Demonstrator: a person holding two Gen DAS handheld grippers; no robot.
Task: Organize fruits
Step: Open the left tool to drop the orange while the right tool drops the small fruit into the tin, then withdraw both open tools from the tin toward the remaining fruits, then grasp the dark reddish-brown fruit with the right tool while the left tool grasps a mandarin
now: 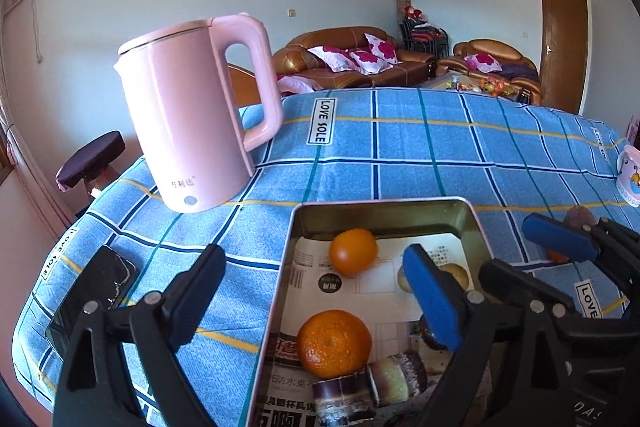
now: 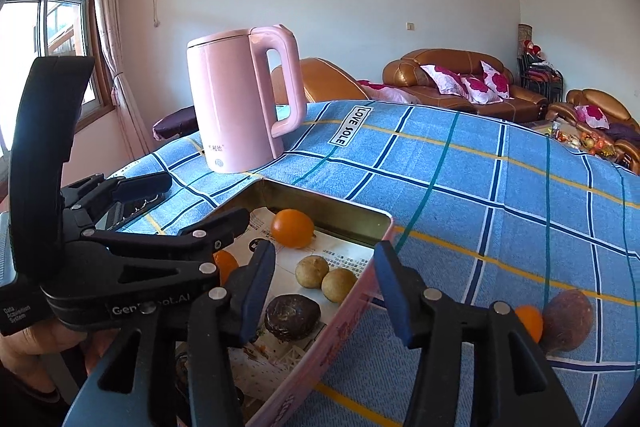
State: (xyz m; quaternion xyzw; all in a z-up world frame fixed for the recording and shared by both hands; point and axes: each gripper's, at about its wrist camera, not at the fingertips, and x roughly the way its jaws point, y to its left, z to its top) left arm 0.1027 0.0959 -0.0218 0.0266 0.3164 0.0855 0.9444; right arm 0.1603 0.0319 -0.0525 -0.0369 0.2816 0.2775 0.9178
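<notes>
A metal tin [image 1: 296,227] [image 2: 384,227] lined with printed paper sits on the blue checked cloth. In it lie a small orange [image 1: 353,251] [image 2: 292,228], a larger orange [image 1: 334,343], two sugarcane pieces [image 1: 372,383], two tan round fruits [image 2: 326,277] and a dark brown round fruit [image 2: 293,315]. Outside the tin to the right lie a small orange [image 2: 530,321] and a brown passion fruit [image 2: 567,319]. My left gripper [image 1: 316,295] is open and empty over the tin's left rim. My right gripper [image 2: 326,291] is open and empty over the tin's right rim.
A pink electric kettle [image 1: 192,115] [image 2: 244,99] stands behind the tin to the left. A black phone [image 1: 94,293] lies at the cloth's left edge. A white cartoon mug [image 1: 630,173] stands at the far right. Sofas and a fruit-laden low table lie beyond.
</notes>
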